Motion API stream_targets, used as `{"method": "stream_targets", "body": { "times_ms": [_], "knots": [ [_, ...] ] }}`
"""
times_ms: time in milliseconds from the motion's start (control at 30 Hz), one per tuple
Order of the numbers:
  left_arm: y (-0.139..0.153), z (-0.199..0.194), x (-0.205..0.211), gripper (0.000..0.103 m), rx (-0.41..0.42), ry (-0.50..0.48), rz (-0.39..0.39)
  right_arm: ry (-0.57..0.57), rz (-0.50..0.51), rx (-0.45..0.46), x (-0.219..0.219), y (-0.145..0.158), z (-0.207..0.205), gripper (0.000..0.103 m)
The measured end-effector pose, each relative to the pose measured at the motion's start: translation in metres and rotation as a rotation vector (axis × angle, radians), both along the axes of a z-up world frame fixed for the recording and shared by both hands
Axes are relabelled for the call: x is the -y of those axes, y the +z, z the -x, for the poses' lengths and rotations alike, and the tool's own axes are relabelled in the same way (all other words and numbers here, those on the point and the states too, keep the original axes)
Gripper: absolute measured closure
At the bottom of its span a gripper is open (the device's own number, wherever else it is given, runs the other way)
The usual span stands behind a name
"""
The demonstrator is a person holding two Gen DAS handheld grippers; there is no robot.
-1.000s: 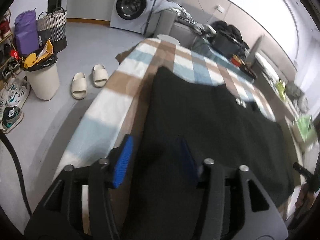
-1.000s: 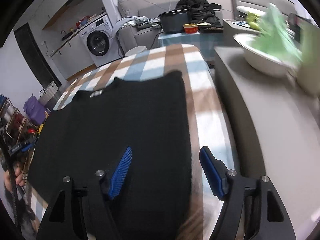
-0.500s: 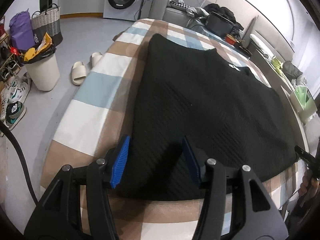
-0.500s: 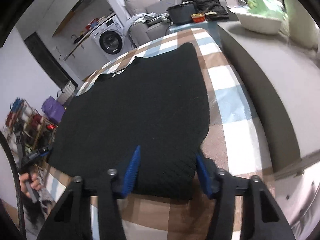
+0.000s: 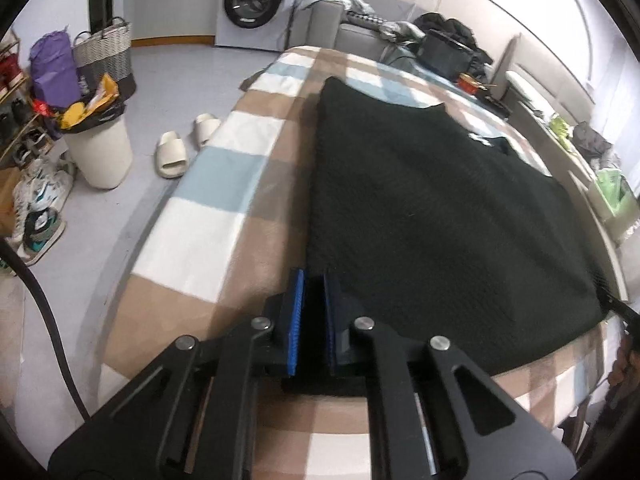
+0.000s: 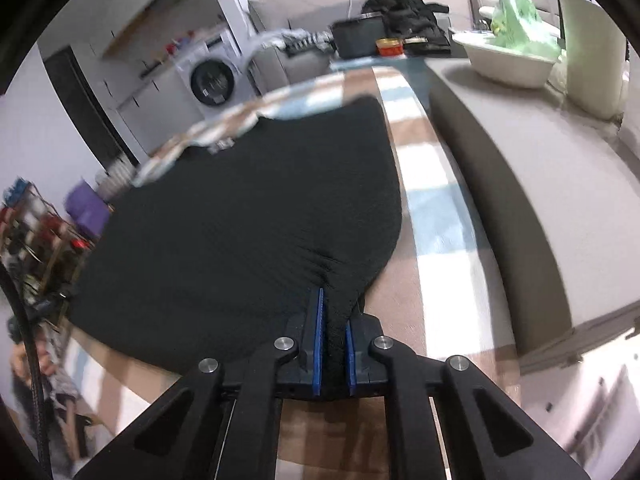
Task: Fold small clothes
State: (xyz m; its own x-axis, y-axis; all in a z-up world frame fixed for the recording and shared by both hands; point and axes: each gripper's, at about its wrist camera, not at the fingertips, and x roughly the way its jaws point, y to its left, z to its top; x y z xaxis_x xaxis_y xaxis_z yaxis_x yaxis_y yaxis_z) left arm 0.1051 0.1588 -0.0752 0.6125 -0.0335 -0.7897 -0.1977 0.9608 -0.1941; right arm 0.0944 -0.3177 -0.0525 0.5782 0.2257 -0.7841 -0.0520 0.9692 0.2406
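A black knitted garment (image 5: 440,208) lies spread flat on a table under a checked brown, blue and white blanket (image 5: 208,232). My left gripper (image 5: 313,280) is shut on the garment's near left corner, with black fabric pinched between the blue pads. In the right wrist view the same garment (image 6: 248,220) fills the middle. My right gripper (image 6: 334,308) is closing on its near right corner. The cloth bunches into small creases between the pads, which press on it. The blanket (image 6: 432,208) shows as a strip to the right of the garment.
Left of the table stand a white bin (image 5: 100,152), a pair of slippers (image 5: 176,152), shoes and a basket. A washing machine (image 5: 256,0) and a sofa are beyond. A grey bench (image 6: 540,184) with a white basin (image 6: 508,60) runs along the table's right side.
Both grippers drew back to the garment's near edge and went from wide open to closed on its two near corners. The fabric now puckers at the right grip.
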Motion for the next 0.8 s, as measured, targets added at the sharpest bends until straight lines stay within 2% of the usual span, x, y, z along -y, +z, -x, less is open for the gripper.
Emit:
{"method": "stream_targets", "body": {
  "times_ms": [167,300,367,400,500,567,700,767,800],
  "knots": [
    [0.009,0.007,0.007,0.095,0.025,-0.012,-0.028,-0.026,0.069,0.025,-0.003,0.015,0.008,0.081],
    [0.024,0.01,0.029,0.093,0.055,-0.057,-0.073,-0.038,0.112,0.092,-0.003,0.03,0.016,0.078],
    [0.032,0.012,0.044,0.083,0.073,-0.091,-0.101,-0.032,0.104,0.116,-0.007,0.038,0.018,0.075],
    [0.035,0.012,0.05,0.082,0.085,-0.104,-0.103,-0.02,0.101,0.127,-0.011,0.043,0.018,0.075],
    [0.043,0.013,0.071,0.073,0.108,-0.157,-0.082,0.028,0.071,0.14,-0.029,0.045,0.015,0.071],
    [0.045,0.012,0.088,0.062,0.12,-0.189,-0.079,0.063,0.054,0.131,-0.045,0.041,0.01,0.07],
    [0.043,0.006,0.126,0.049,0.126,-0.264,-0.073,0.166,0.032,0.091,-0.088,0.025,-0.009,0.07],
    [0.039,-0.001,0.144,0.035,0.122,-0.296,-0.069,0.214,0.044,0.075,-0.109,0.016,-0.017,0.07],
    [0.036,-0.004,0.154,0.032,0.121,-0.313,-0.067,0.23,0.051,0.071,-0.12,0.012,-0.02,0.07]
  ]
}}
